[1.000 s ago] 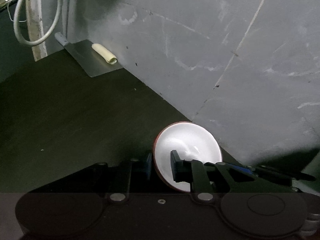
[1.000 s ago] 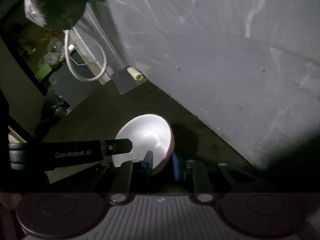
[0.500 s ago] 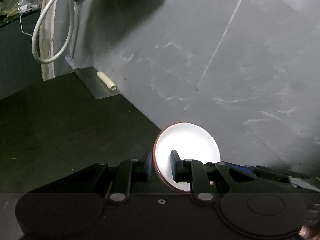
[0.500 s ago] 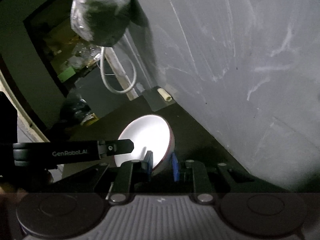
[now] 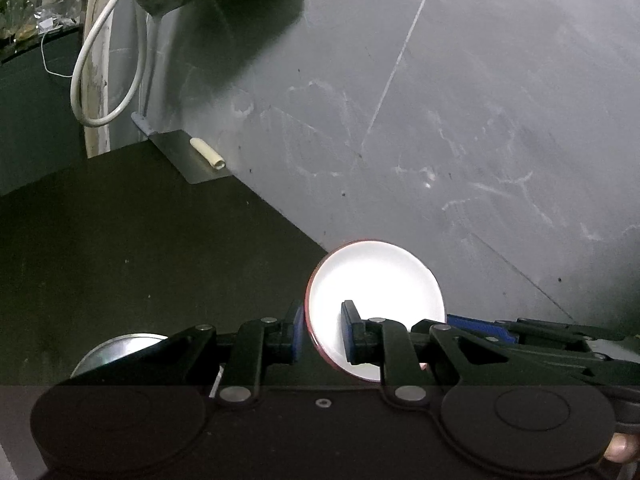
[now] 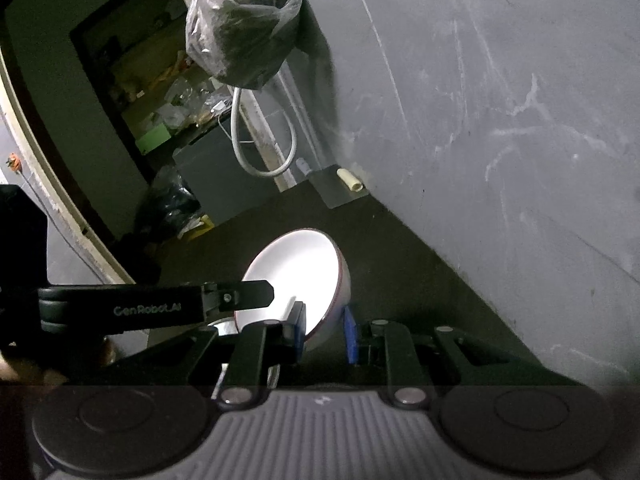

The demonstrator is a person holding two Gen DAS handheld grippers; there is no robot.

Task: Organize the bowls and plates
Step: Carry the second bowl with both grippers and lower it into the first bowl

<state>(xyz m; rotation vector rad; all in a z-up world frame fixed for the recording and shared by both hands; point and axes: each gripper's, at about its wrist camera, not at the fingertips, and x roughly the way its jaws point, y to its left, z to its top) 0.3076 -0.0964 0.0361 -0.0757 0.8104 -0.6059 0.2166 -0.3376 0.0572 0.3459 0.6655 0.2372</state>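
A white bowl with a red rim (image 5: 376, 280) is held up above the dark counter by both grippers. My left gripper (image 5: 322, 336) is shut on the bowl's left rim. My right gripper (image 6: 323, 334) is shut on the bowl's (image 6: 296, 268) opposite rim; the bowl tilts with its white inside facing left. The left gripper's arm (image 6: 152, 308) crosses the right wrist view at the left. A round steel plate (image 5: 116, 350) shows low on the left, partly hidden behind my left gripper.
The dark counter (image 5: 120, 240) meets a grey stone wall (image 5: 460, 120). A cleaver blade with a small cream tube (image 5: 208, 152) lies at the back corner. A white cable loop (image 5: 104, 80) and a plastic-wrapped dark bundle (image 6: 244, 24) hang above.
Both grippers have risen with the bowl between them and tipped upward. More wall and the hanging bundle show. The steel plate has come into the left wrist view.
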